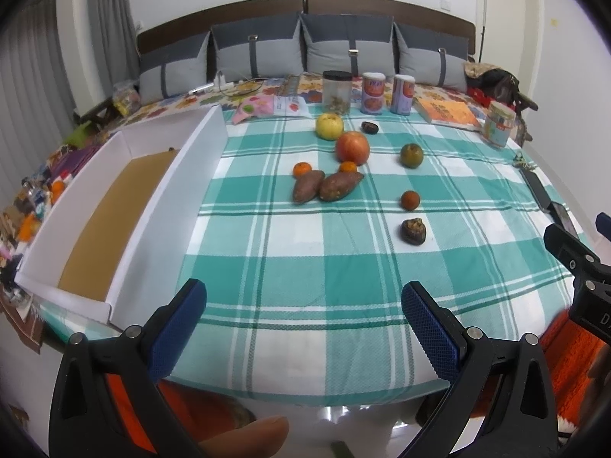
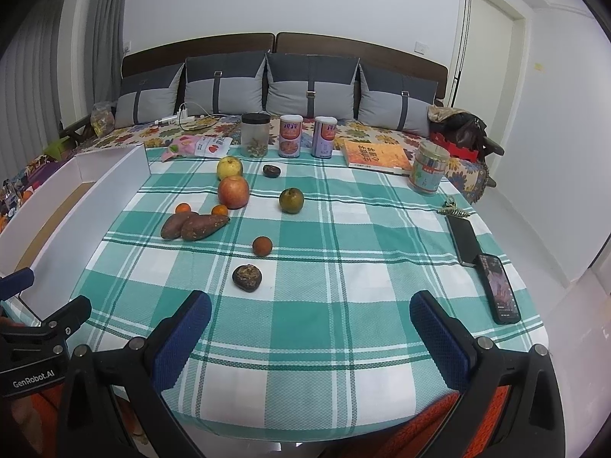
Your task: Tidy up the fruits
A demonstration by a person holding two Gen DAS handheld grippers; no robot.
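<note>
Fruits lie loose on the teal checked cloth (image 1: pixel 305 267): a yellow apple (image 1: pixel 329 126), a red apple (image 1: pixel 352 147), a green-brown round fruit (image 1: pixel 411 155), two small tangerines (image 1: pixel 302 169), two sweet potatoes (image 1: pixel 326 186), a small orange fruit (image 1: pixel 410 200), a dark shrivelled fruit (image 1: pixel 413 231) and a small dark one (image 1: pixel 369 127). A white open box (image 1: pixel 152 206) with a brown floor stands at the left. My left gripper (image 1: pixel 303 328) is open above the cloth's near edge, holding nothing. My right gripper (image 2: pixel 311 337) is open too, just short of the shrivelled fruit (image 2: pixel 247 277).
A glass jar (image 1: pixel 337 92), two cans (image 1: pixel 385 93), a book (image 1: pixel 446 113) and a plastic jar (image 1: pixel 498 124) line the far edge. Two phones (image 2: pixel 481 263) and a hair clip (image 2: pixel 454 209) lie at the right edge. Grey cushions (image 1: pixel 343 45) stand behind.
</note>
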